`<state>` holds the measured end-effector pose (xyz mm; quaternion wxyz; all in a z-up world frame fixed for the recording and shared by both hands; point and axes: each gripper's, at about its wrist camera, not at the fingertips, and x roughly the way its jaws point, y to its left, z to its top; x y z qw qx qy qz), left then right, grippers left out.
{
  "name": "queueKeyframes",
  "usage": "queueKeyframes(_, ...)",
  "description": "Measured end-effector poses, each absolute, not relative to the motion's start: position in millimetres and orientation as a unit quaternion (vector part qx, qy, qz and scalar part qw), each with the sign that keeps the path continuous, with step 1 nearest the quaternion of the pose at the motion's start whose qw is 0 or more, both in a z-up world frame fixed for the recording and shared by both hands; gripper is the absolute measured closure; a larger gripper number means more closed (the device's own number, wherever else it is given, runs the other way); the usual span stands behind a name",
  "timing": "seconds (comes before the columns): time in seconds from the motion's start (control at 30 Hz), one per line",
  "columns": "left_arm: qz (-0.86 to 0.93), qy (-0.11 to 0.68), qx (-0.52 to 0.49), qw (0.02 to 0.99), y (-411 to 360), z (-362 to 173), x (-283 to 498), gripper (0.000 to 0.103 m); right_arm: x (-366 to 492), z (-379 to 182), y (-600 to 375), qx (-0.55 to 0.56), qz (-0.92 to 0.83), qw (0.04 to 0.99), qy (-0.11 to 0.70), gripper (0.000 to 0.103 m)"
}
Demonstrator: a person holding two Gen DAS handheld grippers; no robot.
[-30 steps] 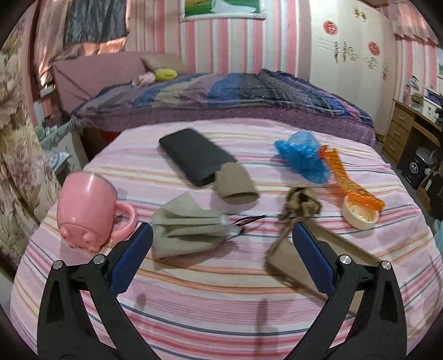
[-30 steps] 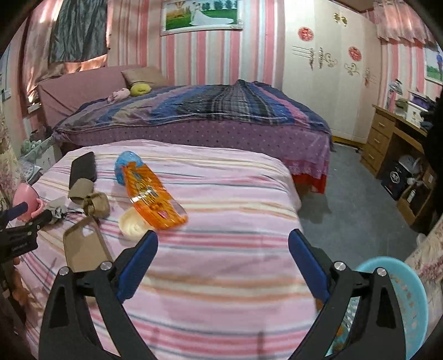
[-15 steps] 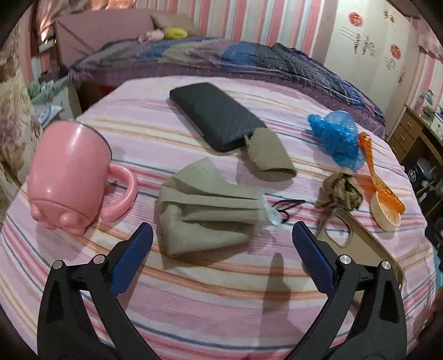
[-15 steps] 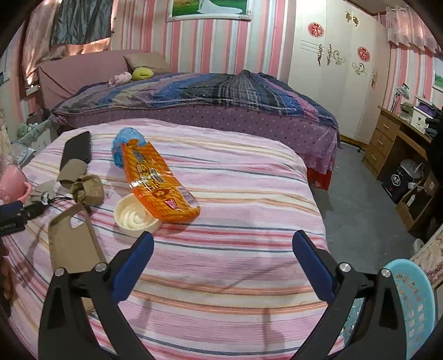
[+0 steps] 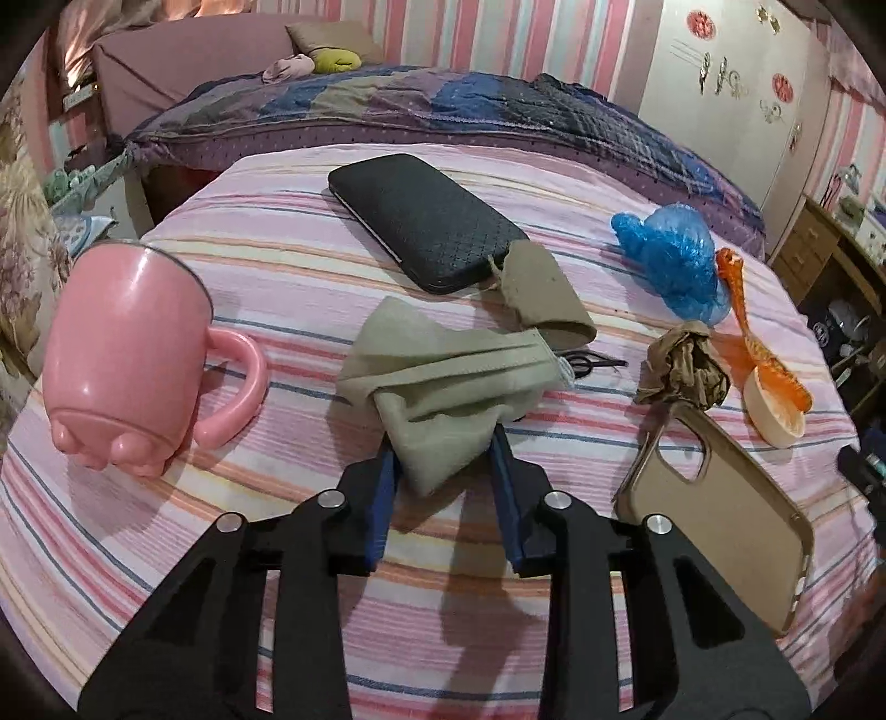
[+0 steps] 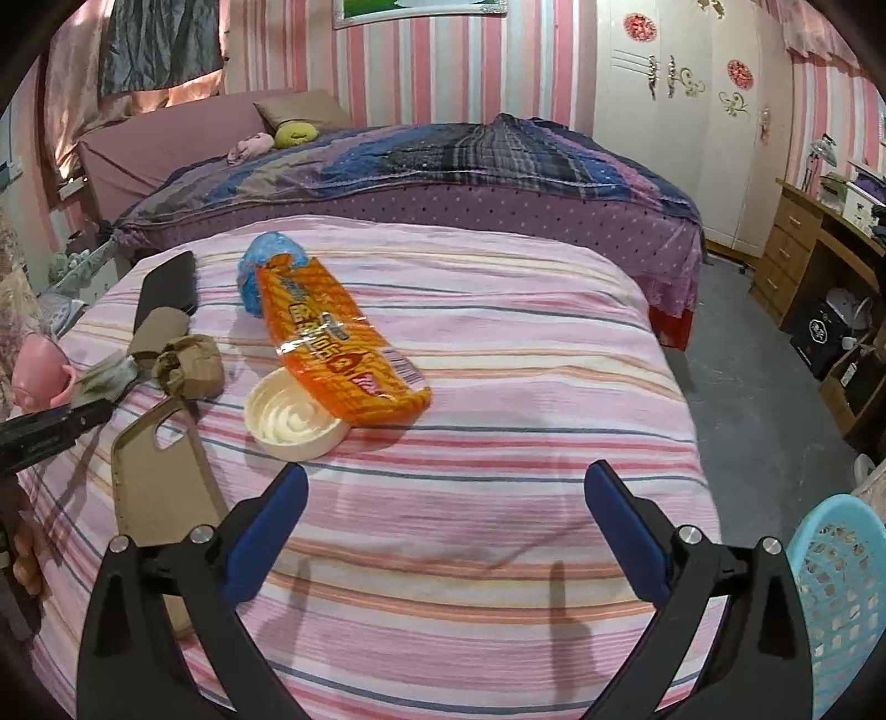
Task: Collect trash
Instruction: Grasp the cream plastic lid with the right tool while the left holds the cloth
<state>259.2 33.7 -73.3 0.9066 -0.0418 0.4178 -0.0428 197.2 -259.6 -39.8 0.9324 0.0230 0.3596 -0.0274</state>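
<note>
Beside pink mug (image 5: 133, 354), left tongs (image 5: 443, 471) pinch mask (image 5: 443, 382).

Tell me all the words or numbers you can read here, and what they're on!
Orange wrapper: big printed characters, too warped and glared to read.
Black box under the desk: a round white emblem, too small to read.
Red round signs on the wardrobe: too small to read.
Nothing else carries text.
</note>
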Motion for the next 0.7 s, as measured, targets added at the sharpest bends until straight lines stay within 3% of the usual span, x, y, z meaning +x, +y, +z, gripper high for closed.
queueKeyframes(0.4,-0.035,0.386,-0.04,0.921,43,-55,244,0.078,222,-48,-225,0.008,0.013,0.927,0.374,0.006)
queueKeyframes(0.63,-0.018,0.39,-0.034,0.92,45,-58,249,0.078,241,-53,-211,0.006,0.035,0.916,0.401,0.028)
queueKeyframes(0.7,-0.017,0.39,-0.034,0.92,44,-58,250,0.078,245,-53,-210,0.017,0.041,0.916,0.399,0.03)
